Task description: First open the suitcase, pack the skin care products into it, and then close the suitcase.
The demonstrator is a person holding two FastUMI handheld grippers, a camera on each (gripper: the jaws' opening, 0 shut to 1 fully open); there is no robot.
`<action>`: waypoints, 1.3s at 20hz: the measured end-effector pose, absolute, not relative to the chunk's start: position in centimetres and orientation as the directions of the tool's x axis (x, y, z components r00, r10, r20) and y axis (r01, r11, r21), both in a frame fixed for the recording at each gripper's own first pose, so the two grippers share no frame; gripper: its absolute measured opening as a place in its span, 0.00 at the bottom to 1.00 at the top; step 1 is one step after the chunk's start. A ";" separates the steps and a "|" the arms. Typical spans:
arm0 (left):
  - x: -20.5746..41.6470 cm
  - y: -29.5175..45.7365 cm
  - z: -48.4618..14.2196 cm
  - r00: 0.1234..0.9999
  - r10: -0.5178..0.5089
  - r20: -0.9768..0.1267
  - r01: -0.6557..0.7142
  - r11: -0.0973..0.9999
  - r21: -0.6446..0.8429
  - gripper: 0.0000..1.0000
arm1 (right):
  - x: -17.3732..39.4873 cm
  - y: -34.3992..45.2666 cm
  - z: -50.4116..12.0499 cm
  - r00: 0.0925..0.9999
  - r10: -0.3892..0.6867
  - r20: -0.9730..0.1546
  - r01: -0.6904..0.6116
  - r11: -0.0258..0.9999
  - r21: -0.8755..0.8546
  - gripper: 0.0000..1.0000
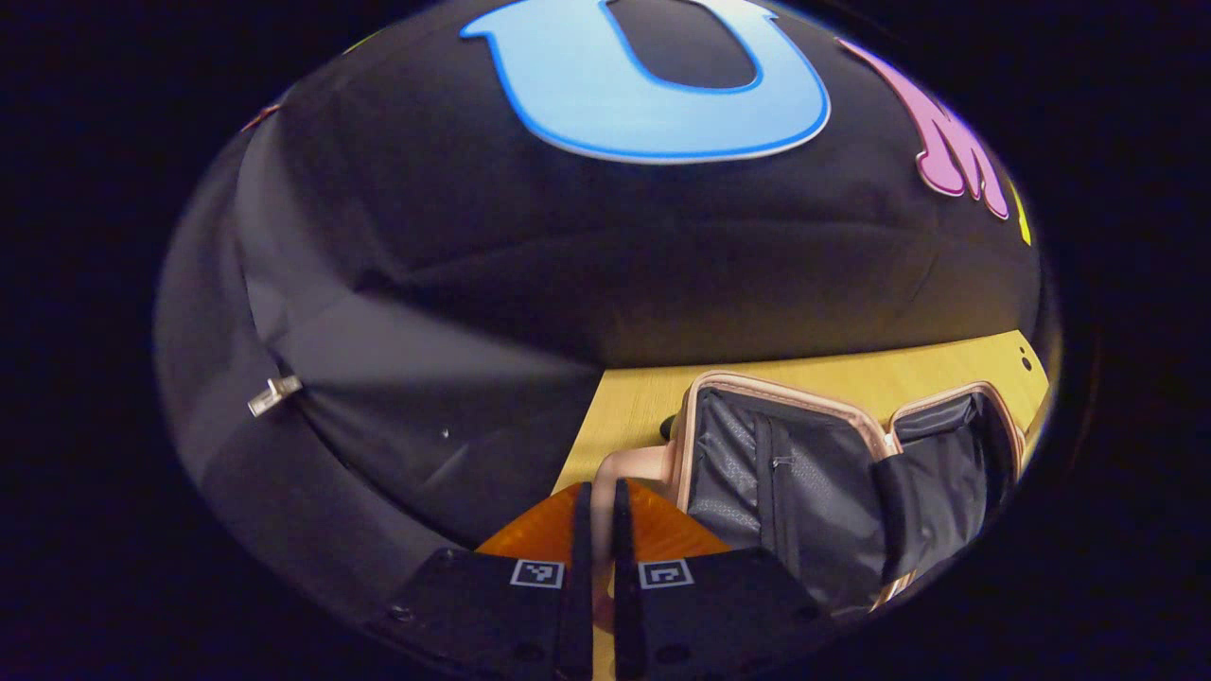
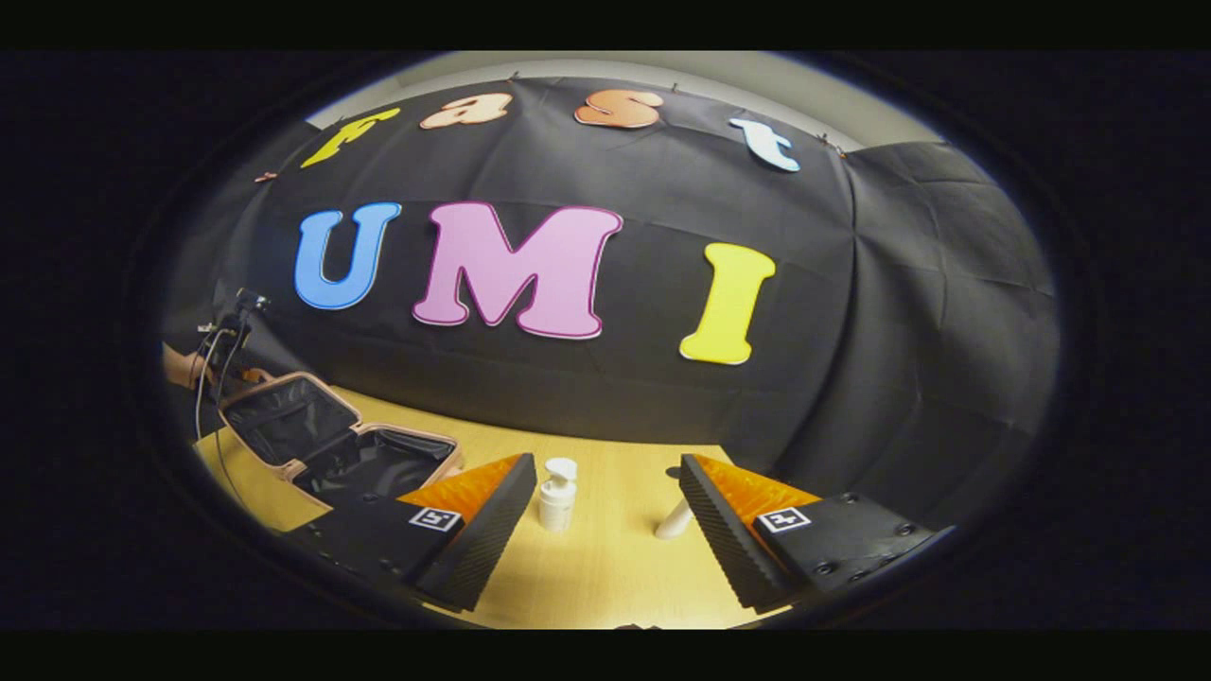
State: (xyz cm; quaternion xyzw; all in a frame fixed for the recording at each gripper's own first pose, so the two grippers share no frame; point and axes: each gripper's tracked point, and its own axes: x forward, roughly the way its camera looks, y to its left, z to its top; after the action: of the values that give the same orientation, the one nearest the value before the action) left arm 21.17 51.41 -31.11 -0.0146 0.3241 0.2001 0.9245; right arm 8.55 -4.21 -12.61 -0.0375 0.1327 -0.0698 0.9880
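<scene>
Hovering my right gripper above the table, fingers spread wide and released, I see the white pump bottle standing upright just ahead between them, a white tube lying angled beside the right finger. The suitcase lies open well to the left. My left gripper, clenched and empty, sits at its rim; the right is nearer the bottle.
</scene>
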 end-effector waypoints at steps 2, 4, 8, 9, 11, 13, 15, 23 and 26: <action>20.5 52.1 -33.9 0.677 0.374 -0.633 -0.414 0.906 0.092 0.15 | 8.5 -3.8 -14.2 0.949 -0.137 -0.285 0.116 0.989 -0.088 0.97; 19.9 52.5 -34.2 0.633 0.447 -0.632 -0.443 0.879 0.178 0.26 | 8.5 -3.7 -14.7 0.949 -0.130 -0.287 0.108 0.990 -0.093 0.97; 20.6 49.7 -30.4 0.698 0.468 -0.542 -0.427 0.880 0.211 0.58 | 8.9 -4.4 -14.3 0.958 -0.124 -0.258 0.103 0.990 -0.093 0.97; 20.3 48.2 -28.5 0.717 0.466 -0.518 -0.415 0.883 0.219 0.85 | 8.9 -4.7 -14.2 0.959 -0.121 -0.258 0.101 0.991 -0.091 0.97; 21.4 44.7 -24.8 0.769 0.446 -0.458 -0.389 0.895 0.218 0.89 | 9.0 -5.7 -14.0 0.959 -0.117 -0.258 0.103 0.992 -0.066 0.97; 21.9 40.1 -21.5 0.820 0.411 -0.398 -0.376 0.912 0.167 0.98 | 9.3 -6.4 -14.0 0.960 -0.105 -0.258 0.097 0.994 -0.042 0.97; 21.7 34.5 -18.4 0.862 0.373 -0.344 -0.363 0.927 0.098 0.98 | 9.3 -7.6 -14.0 0.963 -0.102 -0.250 0.094 0.995 -0.043 0.98; 24.2 9.6 -17.6 0.962 0.126 -0.243 -0.125 0.992 0.020 0.98 | 7.8 -13.7 -15.0 0.948 -0.242 -0.207 0.231 0.970 -0.080 0.97; 23.1 -1.0 -19.7 0.974 -0.043 -0.223 0.033 0.998 -0.045 0.98 | 7.8 -16.1 -17.0 0.926 -0.302 -0.227 0.296 0.953 -0.061 0.97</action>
State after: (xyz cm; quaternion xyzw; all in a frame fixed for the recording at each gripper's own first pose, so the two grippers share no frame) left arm 23.13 -1.00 -19.70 -0.0207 0.1128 -0.0191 0.9932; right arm 7.75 -16.13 -17.02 -0.0127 0.1176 -0.1526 0.9812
